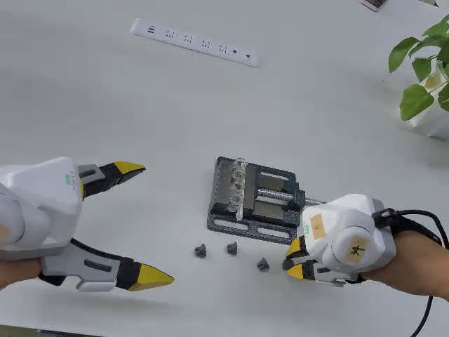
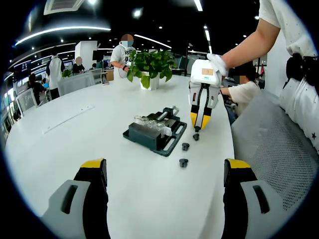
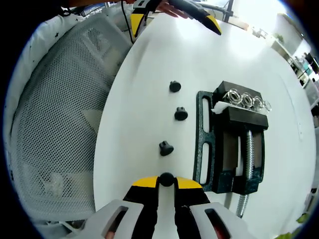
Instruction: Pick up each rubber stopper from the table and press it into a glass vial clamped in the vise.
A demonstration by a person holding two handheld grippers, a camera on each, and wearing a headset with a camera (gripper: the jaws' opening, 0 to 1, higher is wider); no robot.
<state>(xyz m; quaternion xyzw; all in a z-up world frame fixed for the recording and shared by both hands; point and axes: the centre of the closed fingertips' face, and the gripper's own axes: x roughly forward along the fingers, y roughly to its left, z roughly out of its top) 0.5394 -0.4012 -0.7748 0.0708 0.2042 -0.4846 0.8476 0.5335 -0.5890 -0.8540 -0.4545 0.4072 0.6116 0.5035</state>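
Note:
A dark vise stands mid-table and clamps a row of several clear glass vials. Three black rubber stoppers lie in front of it, also seen as. My right gripper is just right of them, its yellow tips shut on a fourth stopper. My left gripper stands wide open at the left, holding nothing.
A white power strip lies at the far side of the table. A potted plant stands at the back right. A mesh chair sits beside the table edge. People stand in the background.

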